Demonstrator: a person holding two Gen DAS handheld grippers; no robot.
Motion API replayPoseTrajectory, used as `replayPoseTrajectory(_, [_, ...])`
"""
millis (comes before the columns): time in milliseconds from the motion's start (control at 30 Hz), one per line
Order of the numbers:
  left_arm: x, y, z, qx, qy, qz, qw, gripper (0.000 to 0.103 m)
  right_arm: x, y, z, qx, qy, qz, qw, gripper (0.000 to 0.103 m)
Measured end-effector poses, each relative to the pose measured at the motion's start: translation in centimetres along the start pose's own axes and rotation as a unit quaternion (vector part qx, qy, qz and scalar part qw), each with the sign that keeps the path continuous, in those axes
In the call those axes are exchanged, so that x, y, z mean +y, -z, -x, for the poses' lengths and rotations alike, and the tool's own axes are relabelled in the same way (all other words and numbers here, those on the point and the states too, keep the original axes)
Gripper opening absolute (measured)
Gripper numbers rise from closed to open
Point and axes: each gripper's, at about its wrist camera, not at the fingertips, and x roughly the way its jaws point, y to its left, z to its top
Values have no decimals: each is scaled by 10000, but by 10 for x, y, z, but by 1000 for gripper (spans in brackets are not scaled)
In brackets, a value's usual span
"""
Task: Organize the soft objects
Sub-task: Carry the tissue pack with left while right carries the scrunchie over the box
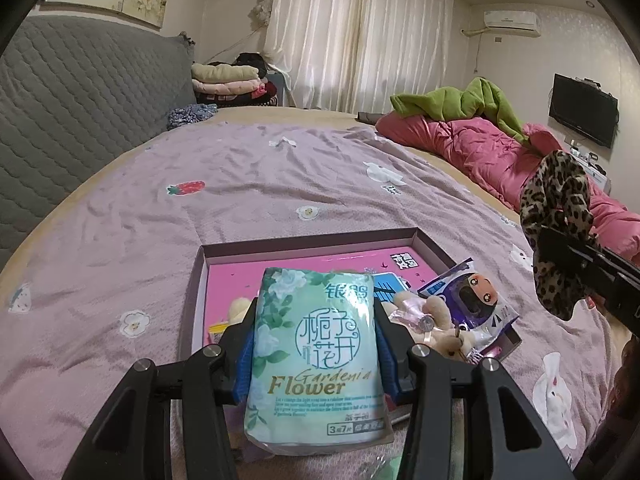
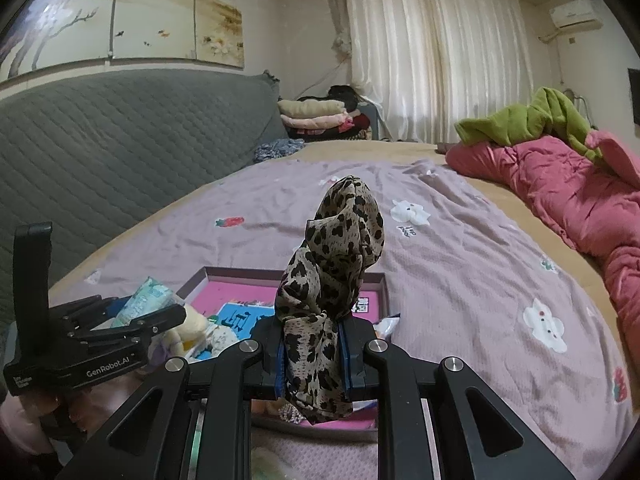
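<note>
My left gripper (image 1: 316,344) is shut on a green tissue pack (image 1: 316,356) marked "Gardenia Flower" and holds it above a shallow box (image 1: 304,242) with a pink bottom on the bed. The pack also shows in the right wrist view (image 2: 144,300). My right gripper (image 2: 313,354) is shut on a leopard-print cloth (image 2: 332,280), held upright over the box's right part (image 2: 378,280); the cloth also shows in the left wrist view (image 1: 556,220). In the box lie a plush doll (image 1: 436,316) and a purple doll packet (image 1: 476,300).
The bed carries a lilac sheet (image 1: 248,168) with cartoon prints. A pink quilt (image 1: 480,148) with a green garment (image 1: 460,100) lies along its right side. A grey padded headboard (image 1: 80,96) stands at the left. Folded clothes (image 1: 232,80) are stacked beyond the bed.
</note>
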Motion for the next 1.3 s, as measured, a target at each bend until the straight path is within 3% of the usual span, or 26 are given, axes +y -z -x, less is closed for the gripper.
replayPoseTrajectory(467, [-8,-3,-31,199,93,-48,9997,49,-6,-17,-27,59,-102,146,9998,20])
replayPoseTrajectory(867, [-13,3,-42,406,173,-127,9989,49,-17,-12,-52,548,-49,42,9985,20])
replayPoseTrajectory(1300, [-18,10,-50,662,199,-267,9973,49,-24,1,-78,1228,-366,-235,9915,21])
